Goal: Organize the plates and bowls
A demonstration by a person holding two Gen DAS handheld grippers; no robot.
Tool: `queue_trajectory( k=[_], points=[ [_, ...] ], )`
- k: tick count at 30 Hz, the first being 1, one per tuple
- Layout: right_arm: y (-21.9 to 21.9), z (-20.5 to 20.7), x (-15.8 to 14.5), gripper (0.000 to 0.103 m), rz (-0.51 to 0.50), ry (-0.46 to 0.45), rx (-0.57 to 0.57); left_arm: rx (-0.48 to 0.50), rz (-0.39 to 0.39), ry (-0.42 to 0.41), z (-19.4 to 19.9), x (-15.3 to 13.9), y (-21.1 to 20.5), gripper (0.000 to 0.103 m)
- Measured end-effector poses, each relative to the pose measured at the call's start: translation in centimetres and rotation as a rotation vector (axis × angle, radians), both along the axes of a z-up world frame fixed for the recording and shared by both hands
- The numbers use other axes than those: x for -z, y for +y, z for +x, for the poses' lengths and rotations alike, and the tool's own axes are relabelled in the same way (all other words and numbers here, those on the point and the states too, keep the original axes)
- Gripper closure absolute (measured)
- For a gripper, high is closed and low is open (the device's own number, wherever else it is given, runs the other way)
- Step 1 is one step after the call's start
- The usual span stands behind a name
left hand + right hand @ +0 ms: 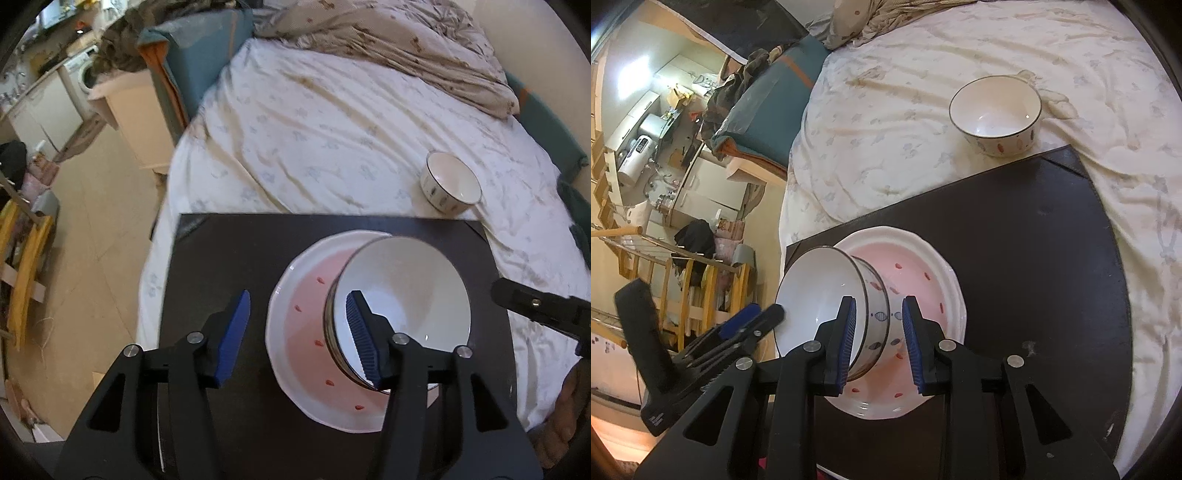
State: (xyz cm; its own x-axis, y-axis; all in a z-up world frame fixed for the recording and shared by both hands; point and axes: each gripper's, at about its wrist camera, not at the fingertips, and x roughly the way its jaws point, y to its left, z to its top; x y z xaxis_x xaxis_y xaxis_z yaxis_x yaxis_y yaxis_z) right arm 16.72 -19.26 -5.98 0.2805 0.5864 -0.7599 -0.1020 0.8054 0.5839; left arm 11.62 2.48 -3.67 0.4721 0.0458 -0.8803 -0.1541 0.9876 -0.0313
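A white bowl with painted ovals on its side stands on a pink-centred white plate on a black board. My left gripper is open; its right finger reaches inside the bowl over the near rim, its left finger is outside over the board. My right gripper is open, straddling the bowl's rim and wall, one finger inside and one outside. A second, similar bowl stands alone on the bed sheet beyond the board.
The black board lies on a bed with a white patterned sheet. A crumpled blanket lies at the far end. A wooden rack and floor are to the left.
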Motion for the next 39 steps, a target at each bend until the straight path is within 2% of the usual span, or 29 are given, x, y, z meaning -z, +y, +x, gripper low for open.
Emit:
queue_trajectory(
  k=[1, 2, 3, 8, 12, 14, 15, 18, 19, 21, 22, 26, 32, 39],
  points=[
    [-0.2, 0.0, -0.2, 0.066, -0.009, -0.002, 0.006, -0.004, 0.0, 0.0, 0.0, -0.3, 0.0, 0.053],
    [-0.4, -0.1, -0.3, 0.049, -0.011, -0.004, 0.011, 0.003, -0.014, -0.005, 0.1, -0.6, 0.0, 0.053],
    [-0.9, -0.2, -0.7, 0.04, -0.006, -0.014, 0.029, 0.009, -0.017, -0.01, 0.2, -0.9, -0.1, 0.053],
    [-2.2, -0.4, -2.5, 0.038, -0.067, -0.084, 0.051, 0.024, 0.028, -0.022, 1.0, -1.9, -1.0, 0.052],
    [-3.4, -0.5, -3.4, 0.028, -0.1, -0.11, 0.055, 0.044, 0.025, -0.023, 1.5, -2.6, -1.8, 0.052],
    [-3.8, -0.2, -4.0, 0.027, -0.121, -0.131, 0.052, 0.047, 0.041, -0.043, 1.8, -3.2, -2.2, 0.048],
    [-4.3, -0.1, -4.4, 0.026, -0.137, -0.153, 0.057, 0.055, 0.051, -0.048, 2.1, -3.5, -2.5, 0.039],
    [-5.6, 0.8, -5.3, 0.02, -0.163, -0.191, 0.075, 0.071, 0.066, -0.058, 2.9, -4.1, -3.3, 0.02],
    [-6.0, 1.2, -5.5, 0.02, -0.167, -0.197, 0.081, 0.069, 0.075, -0.061, 3.3, -4.4, -3.6, 0.017],
    [-6.7, 2.1, -5.7, 0.02, -0.173, -0.202, 0.092, 0.072, 0.078, -0.064, 4.1, -4.8, -4.1, 0.002],
    [-7.2, 2.6, -5.7, 0.02, -0.178, -0.203, 0.097, 0.081, 0.075, -0.067, 4.6, -5.0, -4.5, 0.0],
    [-8.6, 4.7, -5.2, 0.02, -0.165, -0.186, 0.122, 0.108, 0.051, -0.047, 6.6, -5.0, -6.1, 0.0],
    [-11.6, 7.7, -4.5, 0.02, -0.112, -0.139, 0.222, 0.132, 0.002, -0.005, 10.3, -4.6, -9.2, 0.0],
    [-13.5, 10.7, -2.8, 0.02, -0.143, -0.092, 0.275, 0.176, 0.005, 0.039, 15.0, -2.5, -14.0, 0.0]
  ],
)
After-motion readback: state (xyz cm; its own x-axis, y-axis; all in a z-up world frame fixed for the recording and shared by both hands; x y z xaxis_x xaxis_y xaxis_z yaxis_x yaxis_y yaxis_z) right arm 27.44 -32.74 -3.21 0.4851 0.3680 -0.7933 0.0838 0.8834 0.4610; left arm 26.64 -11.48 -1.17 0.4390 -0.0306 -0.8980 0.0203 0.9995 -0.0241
